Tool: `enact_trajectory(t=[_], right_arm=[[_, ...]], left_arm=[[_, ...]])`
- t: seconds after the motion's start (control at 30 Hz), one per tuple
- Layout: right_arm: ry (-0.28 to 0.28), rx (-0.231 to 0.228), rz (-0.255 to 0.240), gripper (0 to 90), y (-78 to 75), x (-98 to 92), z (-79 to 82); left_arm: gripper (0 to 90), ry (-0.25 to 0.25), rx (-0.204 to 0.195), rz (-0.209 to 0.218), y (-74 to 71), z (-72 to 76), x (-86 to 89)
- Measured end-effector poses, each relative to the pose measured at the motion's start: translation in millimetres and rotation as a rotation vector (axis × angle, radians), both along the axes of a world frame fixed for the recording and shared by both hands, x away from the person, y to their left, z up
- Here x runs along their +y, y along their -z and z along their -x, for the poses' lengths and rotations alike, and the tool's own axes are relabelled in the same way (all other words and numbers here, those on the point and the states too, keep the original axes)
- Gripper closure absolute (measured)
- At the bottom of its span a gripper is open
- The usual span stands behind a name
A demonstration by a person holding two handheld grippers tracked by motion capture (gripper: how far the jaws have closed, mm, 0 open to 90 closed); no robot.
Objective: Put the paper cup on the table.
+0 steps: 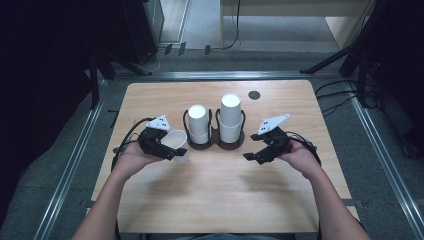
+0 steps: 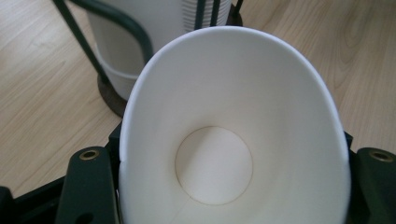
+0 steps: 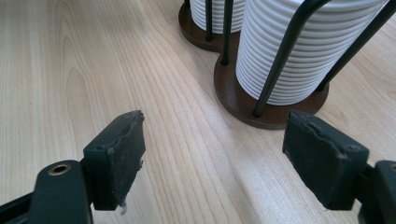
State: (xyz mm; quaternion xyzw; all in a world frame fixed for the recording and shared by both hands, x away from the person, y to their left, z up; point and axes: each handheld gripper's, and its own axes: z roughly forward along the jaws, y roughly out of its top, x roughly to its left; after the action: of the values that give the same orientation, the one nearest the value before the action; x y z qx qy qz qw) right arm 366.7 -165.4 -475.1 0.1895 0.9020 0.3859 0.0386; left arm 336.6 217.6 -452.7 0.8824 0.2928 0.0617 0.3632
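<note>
Left tongs (image 1: pixel 169 151) clamp a white paper cup (image 1: pixel 177 144), at nine o'clock from the cup rack (image 1: pixel 216 141); right tongs (image 1: pixel 255 156) gape empty.

Two stacks of white cups (image 1: pixel 230 117) stand in a dark wire holder (image 1: pixel 216 142) on the wooden table (image 1: pixel 220 200).

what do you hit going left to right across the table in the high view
left gripper → paper cup clamped in it → shorter cup stack in the holder → taller cup stack → right gripper, jaws open with nothing between them
</note>
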Motion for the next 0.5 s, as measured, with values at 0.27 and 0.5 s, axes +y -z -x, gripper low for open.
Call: enact_trajectory(t=[0.27, 0.5], right_arm=[[0.004, 0.009, 0.006, 20.9, 2.7, 2.4, 0.7], [-0.002, 0.021, 0.025, 20.9, 8.0, 4.6, 0.7]], left_arm=[[30.8, -0.058, 0.003, -0.005, 3.1, -6.9, 18.0], [29.6, -0.144, 0.017, -0.017, 8.0, -15.5, 37.2]])
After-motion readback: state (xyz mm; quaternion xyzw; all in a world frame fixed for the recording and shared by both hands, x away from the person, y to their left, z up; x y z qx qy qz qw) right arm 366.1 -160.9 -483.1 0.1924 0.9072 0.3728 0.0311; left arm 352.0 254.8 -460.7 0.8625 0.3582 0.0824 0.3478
